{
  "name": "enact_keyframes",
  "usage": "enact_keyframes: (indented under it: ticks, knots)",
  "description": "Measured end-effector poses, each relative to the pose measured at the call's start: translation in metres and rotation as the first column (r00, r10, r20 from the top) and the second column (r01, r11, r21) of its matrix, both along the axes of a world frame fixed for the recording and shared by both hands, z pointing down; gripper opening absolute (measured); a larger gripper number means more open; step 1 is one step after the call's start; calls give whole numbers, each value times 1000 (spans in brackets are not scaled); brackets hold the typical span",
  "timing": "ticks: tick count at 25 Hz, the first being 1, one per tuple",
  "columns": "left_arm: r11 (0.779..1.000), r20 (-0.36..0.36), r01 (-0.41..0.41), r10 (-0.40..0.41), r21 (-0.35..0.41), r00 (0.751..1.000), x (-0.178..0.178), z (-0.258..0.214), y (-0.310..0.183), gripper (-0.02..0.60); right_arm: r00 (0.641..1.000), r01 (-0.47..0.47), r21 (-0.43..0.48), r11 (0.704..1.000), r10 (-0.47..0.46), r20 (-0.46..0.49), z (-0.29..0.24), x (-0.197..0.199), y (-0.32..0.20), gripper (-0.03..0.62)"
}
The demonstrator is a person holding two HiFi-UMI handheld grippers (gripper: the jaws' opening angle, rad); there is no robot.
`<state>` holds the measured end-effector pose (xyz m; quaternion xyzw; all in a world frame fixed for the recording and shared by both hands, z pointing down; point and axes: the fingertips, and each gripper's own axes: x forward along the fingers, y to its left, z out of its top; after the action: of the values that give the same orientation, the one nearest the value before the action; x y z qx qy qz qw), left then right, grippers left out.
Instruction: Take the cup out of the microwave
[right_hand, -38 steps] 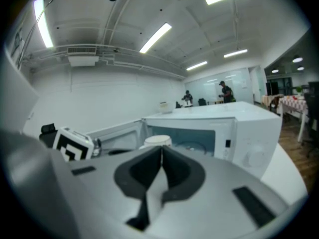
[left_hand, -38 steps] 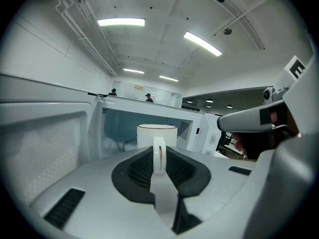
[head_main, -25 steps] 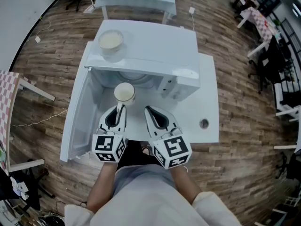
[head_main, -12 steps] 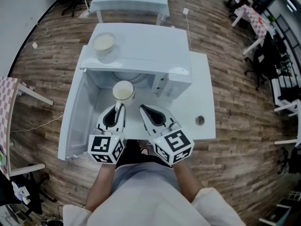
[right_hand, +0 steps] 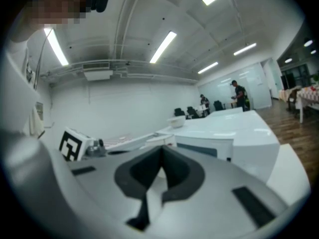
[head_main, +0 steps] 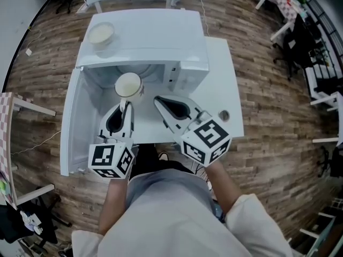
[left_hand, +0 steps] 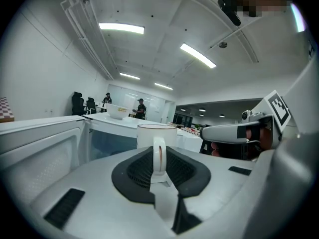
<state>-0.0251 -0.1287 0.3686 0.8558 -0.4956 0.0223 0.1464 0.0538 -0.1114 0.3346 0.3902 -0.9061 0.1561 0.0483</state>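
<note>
A white cup [head_main: 127,84] hangs in front of the open white microwave [head_main: 161,36], just outside its cavity. My left gripper [head_main: 124,105] is shut on the cup's handle; in the left gripper view the handle [left_hand: 158,154] stands upright between the dark pads, and the cup body [left_hand: 156,132] sits beyond the tips. My right gripper [head_main: 157,99] is beside it on the right, apart from the cup. Its jaws meet at the tips [right_hand: 161,149] with nothing between them.
The microwave door [head_main: 72,127] swings open to the left. A white bowl [head_main: 101,33] sits on top of the microwave. The microwave stands on a white table [head_main: 228,84] with a round cable hole [head_main: 223,114]. Wooden floor, other tables and chairs lie around.
Both grippers have risen toward the head camera, the right one most visibly. The left keeps its hold on the cup's handle, and the cup has come up with it.
</note>
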Motion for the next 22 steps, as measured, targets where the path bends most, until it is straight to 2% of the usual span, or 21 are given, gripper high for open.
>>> enact_keyframes:
  ticks: [22]
  knots:
    - [1000, -29, -10, 11, 7, 1000, 0, -12, -2, 66, 999, 39, -7, 999, -40, -31, -2, -3, -2, 21]
